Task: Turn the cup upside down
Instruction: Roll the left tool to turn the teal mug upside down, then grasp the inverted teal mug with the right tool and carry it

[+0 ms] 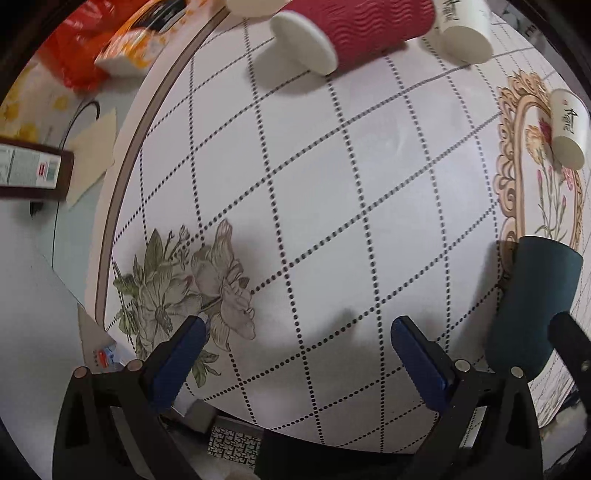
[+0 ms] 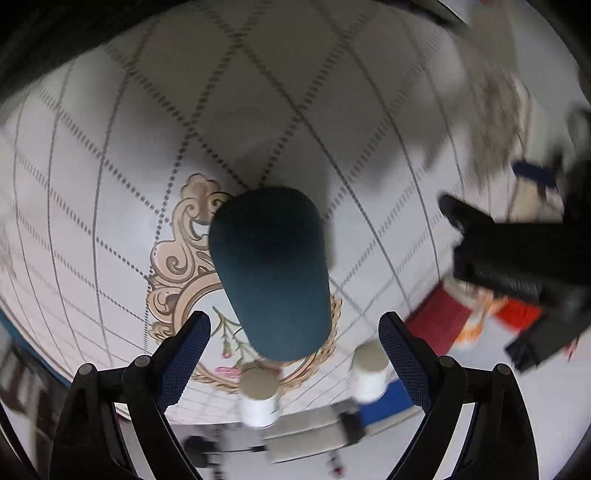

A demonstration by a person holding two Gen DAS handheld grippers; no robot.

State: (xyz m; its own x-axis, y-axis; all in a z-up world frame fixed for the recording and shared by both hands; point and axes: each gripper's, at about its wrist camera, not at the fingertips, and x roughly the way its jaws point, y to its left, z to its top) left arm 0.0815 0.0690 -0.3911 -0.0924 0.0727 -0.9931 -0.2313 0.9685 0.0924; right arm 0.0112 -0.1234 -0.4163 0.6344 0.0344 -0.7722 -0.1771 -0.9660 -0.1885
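Observation:
A dark teal cup point(image 2: 271, 269) stands bottom-up on the patterned tablecloth point(image 2: 110, 184); its flat base faces the right wrist camera. My right gripper point(image 2: 294, 326) is open, its blue-padded fingers point(image 2: 186, 354) apart on either side of the cup's near end, not touching it. The same teal cup shows at the right edge of the left wrist view point(image 1: 532, 302). My left gripper point(image 1: 297, 334) is open and empty above bare cloth near a printed flower point(image 1: 192, 284).
A red ribbed cup point(image 1: 365, 29) and two white paper cups point(image 1: 461, 33) point(image 1: 567, 127) stand bottom-up at the far side. Two white cups point(image 2: 258, 397) point(image 2: 371, 369) show in the right view. Boxes and an orange bag point(image 1: 81, 59) lie beyond the table edge point(image 1: 110, 206).

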